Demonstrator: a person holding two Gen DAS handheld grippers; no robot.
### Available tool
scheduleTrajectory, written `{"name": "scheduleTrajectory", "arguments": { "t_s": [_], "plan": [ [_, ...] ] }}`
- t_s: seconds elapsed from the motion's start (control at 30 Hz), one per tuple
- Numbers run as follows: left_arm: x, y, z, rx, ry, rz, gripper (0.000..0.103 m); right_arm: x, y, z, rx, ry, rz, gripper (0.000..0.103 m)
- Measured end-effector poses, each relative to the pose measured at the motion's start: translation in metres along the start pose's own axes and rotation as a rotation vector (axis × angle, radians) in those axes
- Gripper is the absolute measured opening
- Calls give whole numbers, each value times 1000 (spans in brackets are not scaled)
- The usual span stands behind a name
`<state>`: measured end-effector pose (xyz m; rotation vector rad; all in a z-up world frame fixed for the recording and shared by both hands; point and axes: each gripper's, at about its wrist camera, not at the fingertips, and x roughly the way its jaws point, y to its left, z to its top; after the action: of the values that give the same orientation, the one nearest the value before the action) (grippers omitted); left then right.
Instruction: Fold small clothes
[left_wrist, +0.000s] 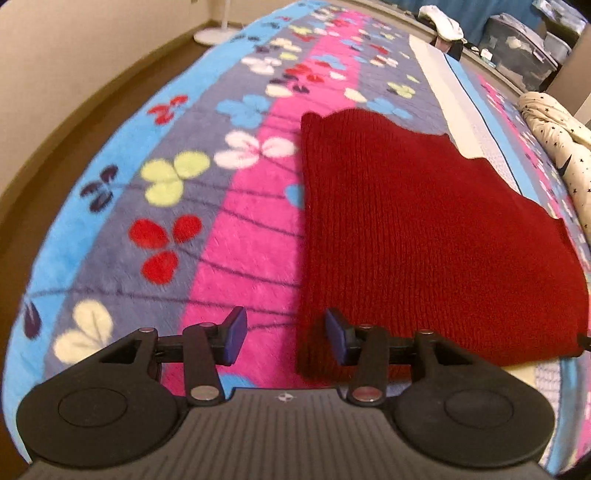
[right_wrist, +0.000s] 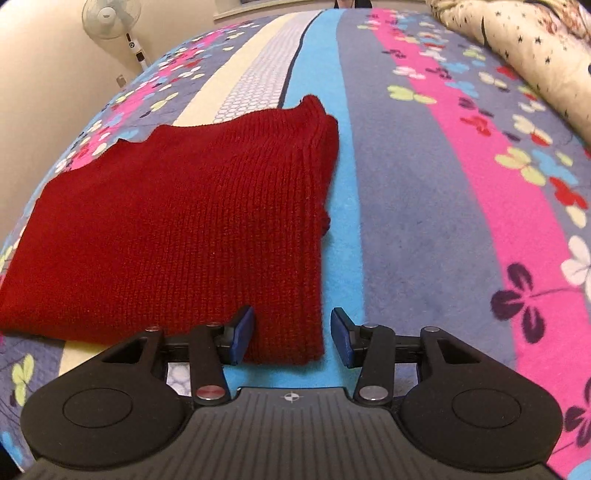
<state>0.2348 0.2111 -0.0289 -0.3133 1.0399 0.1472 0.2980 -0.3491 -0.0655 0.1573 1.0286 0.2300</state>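
A folded red knit garment (left_wrist: 424, 229) lies flat on a flower-patterned striped blanket (left_wrist: 155, 229) covering a bed. The left gripper (left_wrist: 284, 338) hangs over the garment's near left corner, jaws apart, the corner's edge under the gap (the pads press on nothing). The right gripper (right_wrist: 291, 338) stands likewise over the near right corner, jaws apart. A star-printed quilt (right_wrist: 524, 48) lies far right; a standing fan (right_wrist: 110, 22) far left.
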Motion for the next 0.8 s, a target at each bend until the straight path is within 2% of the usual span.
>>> {"name": "scheduleTrajectory", "arguments": {
  "t_s": [0.23, 0.33, 0.5, 0.67, 0.73, 0.77, 0.8],
  "plan": [
    [8, 15, 0, -96, 23, -44, 55, 6, -9, 3, 103, 18, 32, 49],
    [6, 15, 1, -105, 18, -60, 55, 6, -8, 2, 106, 15, 34, 49],
    [1, 10, 3, -124, -2, -160, 54, 1, -11, 6, 142, -12, 71, 49],
    [15, 1, -2, -68, 64, -97, 55, 6, -10, 6, 133, 10, 73, 52],
    [14, -2, -1, -52, 52, -104, 50, 7, -7, 6, 114, 14, 64, 52],
    [15, -3, -2, -44, 51, -118, 39, 8, -7, 6, 113, 16, 63, 52],
    [14, -3, -2, -43, 52, -134, 34, 8, -7, 5, 114, 18, 64, 52]
  ]
}}
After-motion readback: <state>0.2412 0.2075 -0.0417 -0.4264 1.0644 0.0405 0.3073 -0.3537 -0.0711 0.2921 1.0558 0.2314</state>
